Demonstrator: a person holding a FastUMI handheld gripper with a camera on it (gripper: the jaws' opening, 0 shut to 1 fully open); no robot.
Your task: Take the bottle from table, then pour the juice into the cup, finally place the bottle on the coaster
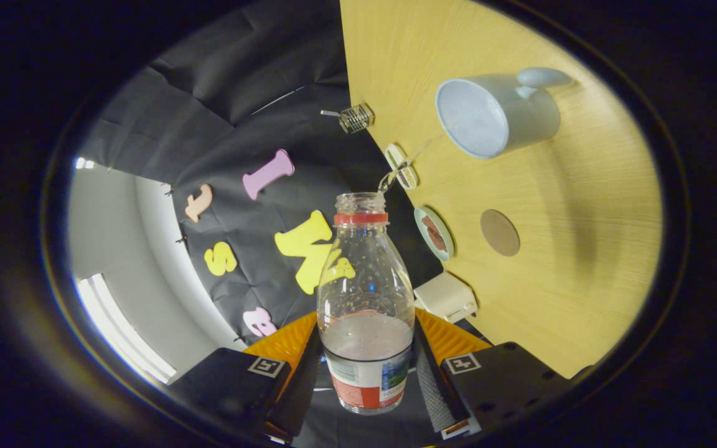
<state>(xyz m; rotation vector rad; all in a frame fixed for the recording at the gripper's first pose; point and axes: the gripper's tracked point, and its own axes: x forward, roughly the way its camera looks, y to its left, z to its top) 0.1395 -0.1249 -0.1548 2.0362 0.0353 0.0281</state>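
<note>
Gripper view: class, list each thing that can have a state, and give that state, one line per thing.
Bottle: uncapped, partly full, held in the gripper.
Gripper: shut on the bottle.
Cup: on the table, looks empty.
Coaster: bare, on the table.
Small dish: holds something brown.

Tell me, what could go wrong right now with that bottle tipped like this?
The bottle, clamped in the gripper, has no cap, so juice could spill on the table before the mouth reaches the cup. Its smooth body might also slip between the fingers.
</note>
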